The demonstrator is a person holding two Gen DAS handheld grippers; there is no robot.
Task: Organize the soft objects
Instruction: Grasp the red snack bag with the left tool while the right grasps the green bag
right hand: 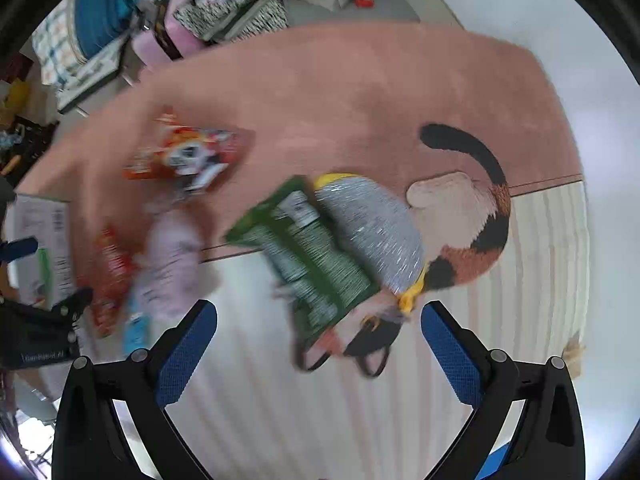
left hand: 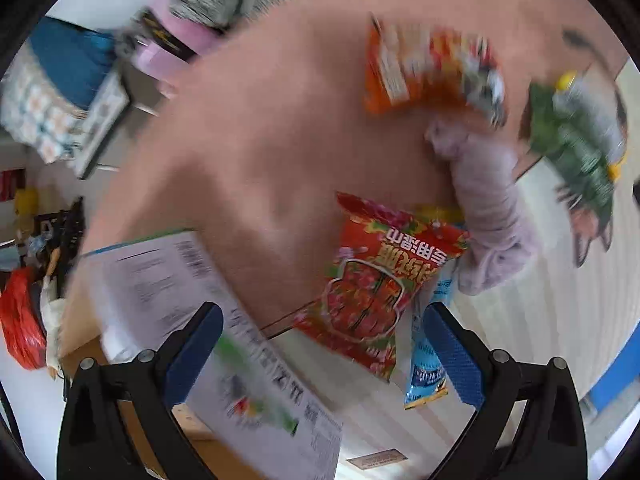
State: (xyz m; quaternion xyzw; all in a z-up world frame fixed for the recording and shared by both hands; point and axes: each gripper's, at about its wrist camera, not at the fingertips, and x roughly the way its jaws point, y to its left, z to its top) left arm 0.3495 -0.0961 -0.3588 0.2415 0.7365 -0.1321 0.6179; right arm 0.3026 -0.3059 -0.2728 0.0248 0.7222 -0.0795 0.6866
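Several soft packs lie on a pink and cream rug (left hand: 248, 128). A red packet (left hand: 376, 284) and a light blue packet (left hand: 426, 364) lie just ahead of my open, empty left gripper (left hand: 324, 352). A lilac cloth roll (left hand: 488, 208) lies beyond them, with an orange packet (left hand: 424, 72) farther off. In the right wrist view a green packet (right hand: 308, 252) and a silver pouch with yellow ends (right hand: 372, 232) lie just ahead of my open, empty right gripper (right hand: 320, 352). The orange packet (right hand: 188, 156), the lilac roll (right hand: 172, 260) and the red packet (right hand: 112, 276) lie to its left.
A white printed cardboard box (left hand: 208, 320) sits under my left fingers. Folded bedding, pink items and clutter (right hand: 120, 40) lie beyond the rug's far edge. The rug has a cat-tail pattern (right hand: 480, 216). The left gripper shows at the left edge (right hand: 44, 336).
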